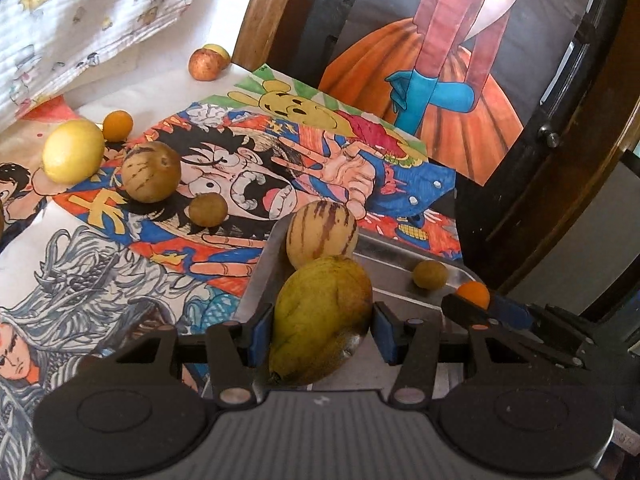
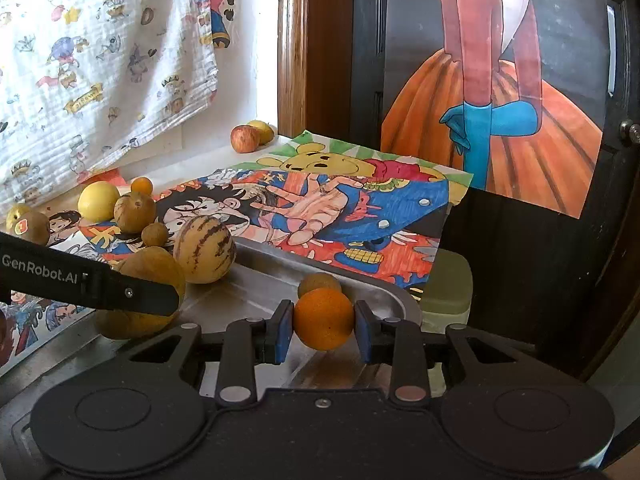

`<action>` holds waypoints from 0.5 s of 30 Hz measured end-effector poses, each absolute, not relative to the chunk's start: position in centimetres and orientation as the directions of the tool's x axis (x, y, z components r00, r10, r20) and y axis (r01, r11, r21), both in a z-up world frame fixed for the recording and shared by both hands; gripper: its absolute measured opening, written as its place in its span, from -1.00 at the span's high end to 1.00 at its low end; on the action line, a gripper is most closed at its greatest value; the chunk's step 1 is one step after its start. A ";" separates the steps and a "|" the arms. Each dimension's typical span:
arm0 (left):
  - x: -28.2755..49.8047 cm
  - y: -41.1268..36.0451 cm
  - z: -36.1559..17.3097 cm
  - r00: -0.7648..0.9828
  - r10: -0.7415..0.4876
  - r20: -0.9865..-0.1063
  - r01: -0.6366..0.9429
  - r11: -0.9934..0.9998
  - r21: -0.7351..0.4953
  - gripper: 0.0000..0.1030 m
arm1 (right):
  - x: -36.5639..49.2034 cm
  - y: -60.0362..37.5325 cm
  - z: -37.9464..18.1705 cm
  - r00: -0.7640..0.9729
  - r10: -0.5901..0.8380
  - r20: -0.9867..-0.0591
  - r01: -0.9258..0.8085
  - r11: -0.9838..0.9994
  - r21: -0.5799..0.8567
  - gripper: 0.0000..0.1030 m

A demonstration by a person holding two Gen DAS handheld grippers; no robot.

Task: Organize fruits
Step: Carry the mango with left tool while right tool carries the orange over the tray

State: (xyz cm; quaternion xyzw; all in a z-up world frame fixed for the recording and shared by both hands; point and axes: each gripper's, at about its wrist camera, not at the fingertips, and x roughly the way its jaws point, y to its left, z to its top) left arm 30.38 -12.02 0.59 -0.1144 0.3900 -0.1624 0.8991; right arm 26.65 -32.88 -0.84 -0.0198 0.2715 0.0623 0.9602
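Carrying fruit over the metal tray (image 2: 256, 276), both tools are loaded: the left gripper (image 1: 320, 330) pinches a mango (image 1: 320, 320) beside the striped melon (image 1: 322, 234) at its far-left corner, while the right gripper (image 2: 323, 330) pinches a small orange (image 2: 323, 319) near its far edge; next, lower and release both.

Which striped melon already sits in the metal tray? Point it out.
The pale striped melon, resting in the metal tray just beyond the left gripper; the browner one lies on the drawings.

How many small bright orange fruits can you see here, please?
2. One orange fruit is clamped in the right gripper above the metal tray; the other orange fruit sits far back beside the yellow fruit. Others may be hidden.
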 end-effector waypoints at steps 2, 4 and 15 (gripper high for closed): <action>30.5 -12.2 0.4 0.640 -0.380 -0.668 0.203 0.922 -0.330 -0.08 | 26.7 -33.0 -1.0 0.843 0.111 -0.526 -0.131 0.991 -0.001 0.34; 30.5 -12.2 0.3 0.638 -0.378 -0.671 0.203 0.923 -0.327 -0.08 | 26.8 -33.0 -1.1 0.842 0.114 -0.527 -0.130 0.991 0.005 0.34; 30.5 -12.3 0.3 0.639 -0.375 -0.672 0.206 0.925 -0.320 -0.10 | 26.9 -33.1 -1.4 0.836 0.116 -0.537 -0.126 0.992 0.018 0.32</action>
